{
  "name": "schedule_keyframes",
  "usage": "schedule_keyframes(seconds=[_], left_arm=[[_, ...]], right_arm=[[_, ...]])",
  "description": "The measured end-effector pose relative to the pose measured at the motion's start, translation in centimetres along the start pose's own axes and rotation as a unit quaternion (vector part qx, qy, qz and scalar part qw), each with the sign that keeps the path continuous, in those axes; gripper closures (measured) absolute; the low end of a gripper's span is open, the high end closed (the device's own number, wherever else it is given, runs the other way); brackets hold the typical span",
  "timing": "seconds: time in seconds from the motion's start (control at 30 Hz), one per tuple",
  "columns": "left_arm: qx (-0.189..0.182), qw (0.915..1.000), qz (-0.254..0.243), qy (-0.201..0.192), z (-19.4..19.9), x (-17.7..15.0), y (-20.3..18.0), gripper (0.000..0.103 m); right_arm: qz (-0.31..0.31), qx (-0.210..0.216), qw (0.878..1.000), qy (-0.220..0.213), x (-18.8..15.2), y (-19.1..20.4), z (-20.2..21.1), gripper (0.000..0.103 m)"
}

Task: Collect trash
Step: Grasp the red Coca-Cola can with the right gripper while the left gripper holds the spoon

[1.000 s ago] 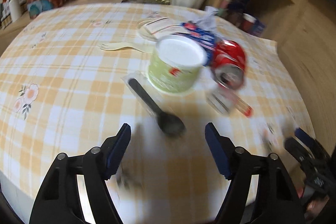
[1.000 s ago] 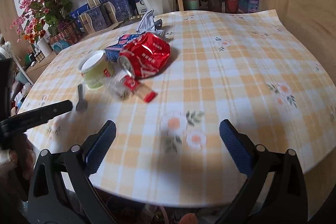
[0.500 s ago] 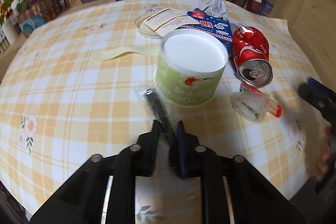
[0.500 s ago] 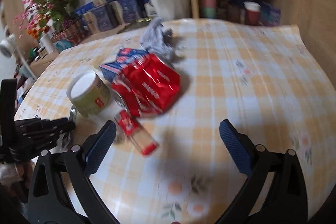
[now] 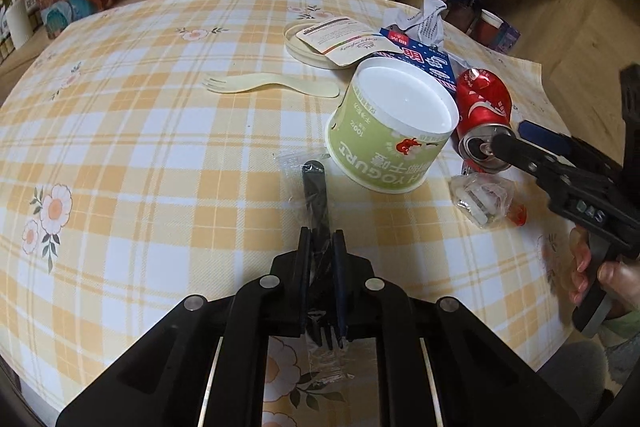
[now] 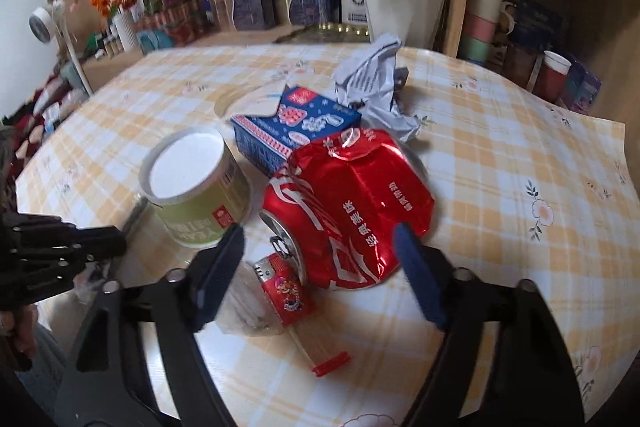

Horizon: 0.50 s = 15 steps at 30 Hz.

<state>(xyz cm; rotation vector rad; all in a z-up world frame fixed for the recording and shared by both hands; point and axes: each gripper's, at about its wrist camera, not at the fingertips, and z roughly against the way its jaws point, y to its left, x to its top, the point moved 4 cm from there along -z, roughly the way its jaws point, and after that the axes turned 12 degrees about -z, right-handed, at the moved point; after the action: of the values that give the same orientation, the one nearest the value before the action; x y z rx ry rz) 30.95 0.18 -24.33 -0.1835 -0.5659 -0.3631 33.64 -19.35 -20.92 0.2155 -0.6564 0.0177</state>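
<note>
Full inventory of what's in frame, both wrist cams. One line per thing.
Fork in clear wrapper: 1, black, clamped in the left gripper.
Yogurt cup: 1, green and white, table centre.
Soda can: 1, red, crushed, on its side, right of the cup.
Carton: 1, blue, behind the can.
Crumpled paper: 1, white, behind the carton.
Spork: 1, cream, left of the cup.
Lid with label: 1, cream, far side.
Small wrapper: 1, red and clear, before the can.
Table: 1, yellow plaid.
Left gripper: shut.
Right gripper: open, near the can.
</note>
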Motion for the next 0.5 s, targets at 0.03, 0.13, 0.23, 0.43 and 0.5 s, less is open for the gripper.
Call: schedule_keyframes(seconds=[0.03,0.13,0.23,0.43,0.5], left_arm=[[-0.003,1.0000,0.001,0.001,0.0,0.0,0.1,0.091],[-0.019,0.9998,0.010,0.003,-0.1,0.1,0.5,0.091],[-0.019,0.9998,0.000,0.003,-0.2,0.2,0.4,0.091],[-0.012,0.9998,-0.015,0.008,-0.3,0.3,0.2,0.091],[-0.012,0.9996,-0.023,0.012,-0.4,0.5,0.1,0.092]], right_arm=[[-0.004,0.004,1.000,0.002,0.0,0.0,-0.1,0.033],[0.005,0.001,1.000,0.011,-0.1,0.3,-0.7,0.040],[0.013,-0.007,1.000,0.014,-0.2,0.6,-1.1,0.061],[-0.010,0.008,1.000,-0.016,0.0,0.3,1.5,0.062],[-0.032,0.004,0.999,-0.033,-0.1,-0.2,3.0,0.062]])
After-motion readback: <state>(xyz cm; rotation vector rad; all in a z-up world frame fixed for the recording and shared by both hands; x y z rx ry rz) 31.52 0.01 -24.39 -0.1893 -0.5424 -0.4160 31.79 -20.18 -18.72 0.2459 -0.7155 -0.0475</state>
